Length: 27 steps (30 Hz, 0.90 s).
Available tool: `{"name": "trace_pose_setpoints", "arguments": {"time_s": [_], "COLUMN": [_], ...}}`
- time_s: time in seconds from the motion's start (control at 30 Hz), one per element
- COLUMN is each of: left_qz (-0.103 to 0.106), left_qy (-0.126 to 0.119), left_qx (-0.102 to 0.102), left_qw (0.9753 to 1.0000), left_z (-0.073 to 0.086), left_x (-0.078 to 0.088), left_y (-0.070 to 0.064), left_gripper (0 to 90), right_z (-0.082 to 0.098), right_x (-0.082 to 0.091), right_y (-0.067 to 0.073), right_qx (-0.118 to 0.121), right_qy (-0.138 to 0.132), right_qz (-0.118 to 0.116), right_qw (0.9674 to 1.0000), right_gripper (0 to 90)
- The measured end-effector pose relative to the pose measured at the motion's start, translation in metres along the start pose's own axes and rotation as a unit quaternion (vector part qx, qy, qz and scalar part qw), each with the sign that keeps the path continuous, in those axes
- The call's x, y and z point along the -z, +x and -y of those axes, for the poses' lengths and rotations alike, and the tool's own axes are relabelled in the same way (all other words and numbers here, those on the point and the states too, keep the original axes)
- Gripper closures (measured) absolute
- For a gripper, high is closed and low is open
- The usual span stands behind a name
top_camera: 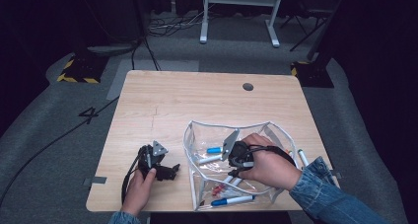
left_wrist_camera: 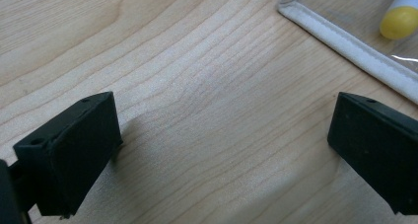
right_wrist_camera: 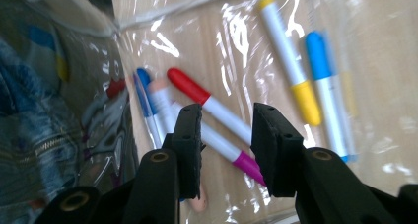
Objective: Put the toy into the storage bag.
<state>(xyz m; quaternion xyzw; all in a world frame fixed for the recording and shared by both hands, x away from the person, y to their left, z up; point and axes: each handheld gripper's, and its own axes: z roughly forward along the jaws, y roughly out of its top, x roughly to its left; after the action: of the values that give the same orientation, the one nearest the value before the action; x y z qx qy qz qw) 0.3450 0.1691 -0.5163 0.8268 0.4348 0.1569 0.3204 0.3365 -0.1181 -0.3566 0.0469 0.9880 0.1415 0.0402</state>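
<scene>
Wooden worktop (top_camera: 162, 100): right hand-held gripper (right_wrist_camera: 226, 135), half-open and empty inside clear pouch (top_camera: 194, 135), should straddle red-capped marker (right_wrist_camera: 207, 103) squarely; left hand-held gripper (left_wrist_camera: 222, 150) wide open, empty.

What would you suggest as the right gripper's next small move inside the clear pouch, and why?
Probably ease the right gripper slightly forward and close it on the red-capped marker. Its jaws are open with that marker and a magenta-capped marker lying between them inside the clear pouch, nothing gripped yet. The left gripper sits open over bare table.
</scene>
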Motion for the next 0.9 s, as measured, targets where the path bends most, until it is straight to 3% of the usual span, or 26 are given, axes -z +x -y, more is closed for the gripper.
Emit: {"name": "trace_pose_setpoints", "arguments": {"time_s": [0.27, 0.5, 0.67, 0.9], "left_qz": [0.001, 0.0, 0.001, 0.0], "left_qy": [0.0, 0.0, 0.0, 0.0], "left_qx": [0.0, 0.001, 0.001, 0.0], "left_qw": [1.0, 1.0, 1.0, 1.0], "left_z": [0.0, 0.0, 0.0, 0.0], "left_x": [0.0, 0.0, 0.0, 0.0], "left_y": [0.0, 0.0, 0.0, 0.0], "left_gripper": [0.0, 0.0, 0.0, 0.0], "right_z": [0.005, 0.022, 0.047, 0.087], "right_x": [0.036, 0.068, 0.09, 0.113], "right_y": [0.0, -0.006, -0.012, -0.023], "right_qx": [-0.02, -0.071, -0.126, -0.183], "right_qy": [-0.061, -0.103, -0.138, -0.152], "right_qz": [0.036, 0.053, 0.07, 0.099], "right_qw": [0.9972, 0.9907, 0.9799, 0.9662], "right_gripper": [62.0, 58.9, 57.1, 58.8]}}
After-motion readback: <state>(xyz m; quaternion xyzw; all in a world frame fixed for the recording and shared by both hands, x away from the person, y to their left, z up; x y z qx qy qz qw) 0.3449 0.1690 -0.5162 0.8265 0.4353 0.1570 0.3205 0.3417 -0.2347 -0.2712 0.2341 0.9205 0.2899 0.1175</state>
